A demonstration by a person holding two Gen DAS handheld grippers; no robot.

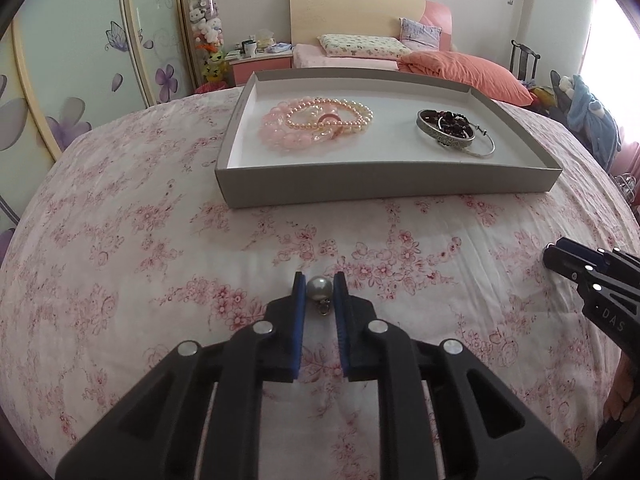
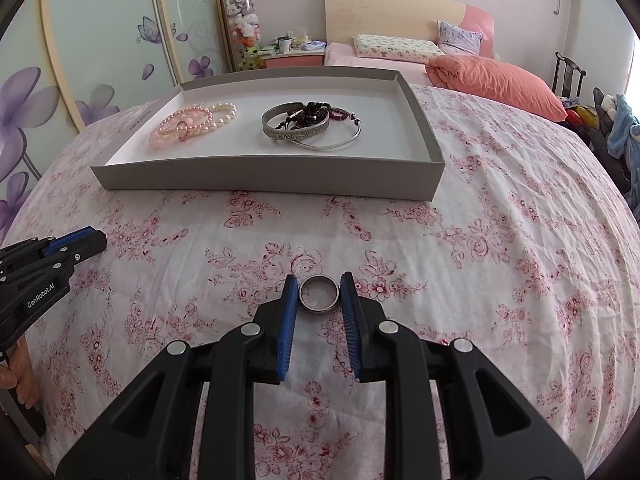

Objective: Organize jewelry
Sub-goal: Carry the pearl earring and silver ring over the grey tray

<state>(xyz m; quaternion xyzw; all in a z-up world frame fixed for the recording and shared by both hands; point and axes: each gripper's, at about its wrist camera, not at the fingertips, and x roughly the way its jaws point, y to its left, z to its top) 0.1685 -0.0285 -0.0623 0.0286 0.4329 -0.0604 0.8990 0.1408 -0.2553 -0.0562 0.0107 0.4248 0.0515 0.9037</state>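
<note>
Gripping pearl pendant (image 1: 319,289): left gripper (image 1: 319,286) jaws closed on it, low over the floral bedspread (image 1: 140,240). Right gripper (image 2: 319,296) jaws pinch the silver ring (image 2: 319,298) just above the same bedspread. Grey tray (image 2: 260,178) beyond holds pink and pearl bracelets (image 2: 192,124) left, silver bangles with dark beads (image 2: 308,124) right.

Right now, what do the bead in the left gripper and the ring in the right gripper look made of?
Pearl bead: glossy grey-white sphere with a highlight and a small metal loop; real or imitation, can't tell. Ring: silvery polished metal band, reflective rim. Left gripper and right gripper each bracket theirs.
</note>
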